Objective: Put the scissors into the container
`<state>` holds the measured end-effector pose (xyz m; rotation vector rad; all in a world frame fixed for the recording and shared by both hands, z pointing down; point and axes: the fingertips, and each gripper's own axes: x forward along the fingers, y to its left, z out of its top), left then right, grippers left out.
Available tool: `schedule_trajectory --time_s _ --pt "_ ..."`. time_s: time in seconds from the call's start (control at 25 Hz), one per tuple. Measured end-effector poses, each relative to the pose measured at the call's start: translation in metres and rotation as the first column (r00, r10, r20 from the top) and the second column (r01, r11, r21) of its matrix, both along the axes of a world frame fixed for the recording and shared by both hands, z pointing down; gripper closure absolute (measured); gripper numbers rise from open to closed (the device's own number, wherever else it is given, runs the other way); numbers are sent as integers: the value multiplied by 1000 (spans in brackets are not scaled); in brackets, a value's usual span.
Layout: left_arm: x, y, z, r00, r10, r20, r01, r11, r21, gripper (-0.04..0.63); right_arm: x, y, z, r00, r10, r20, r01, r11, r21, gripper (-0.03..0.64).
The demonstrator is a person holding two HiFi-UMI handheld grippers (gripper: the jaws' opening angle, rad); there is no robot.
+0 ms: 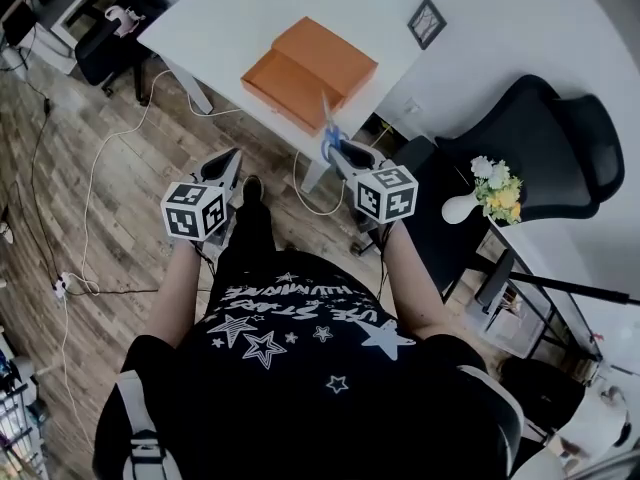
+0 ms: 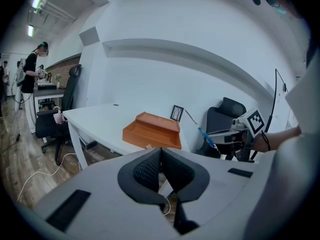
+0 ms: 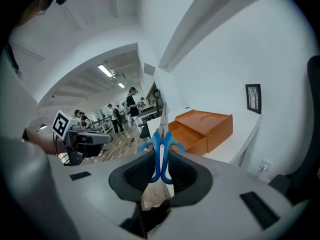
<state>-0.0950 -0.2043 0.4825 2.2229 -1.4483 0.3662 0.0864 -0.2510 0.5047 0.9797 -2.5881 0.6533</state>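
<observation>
An orange open container (image 1: 310, 73) sits on the white table (image 1: 230, 18), well ahead of both grippers. My right gripper (image 1: 338, 153) is shut on blue-handled scissors (image 1: 330, 133), blades pointing up toward the table. In the right gripper view the scissors (image 3: 161, 149) stand upright between the pads, with the container (image 3: 205, 129) beyond them to the right. My left gripper (image 1: 228, 163) hangs over the wooden floor, shut with nothing in it. The left gripper view shows its jaws (image 2: 161, 169) closed together, the container (image 2: 152, 132) ahead and the scissors (image 2: 206, 135) at right.
A small framed picture (image 1: 427, 22) stands on the table beyond the container. A black office chair (image 1: 540, 138) and a vase of flowers (image 1: 490, 193) are at right. Cables (image 1: 90, 198) trail over the floor at left. People stand far off in the right gripper view.
</observation>
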Motion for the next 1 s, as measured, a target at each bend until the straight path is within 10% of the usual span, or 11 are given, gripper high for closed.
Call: schedule_trajectory --time_s 0.6,1.0 --pt "-52 -180 -13 992 122 11 -123 992 38 577 -57 -133 -2 981 23 -195 -10 998 67 515" --pt "-81 -265 -1 978 209 -9 -209 978 6 577 -104 -176 34 886 -107 -452 127 992 16 515"
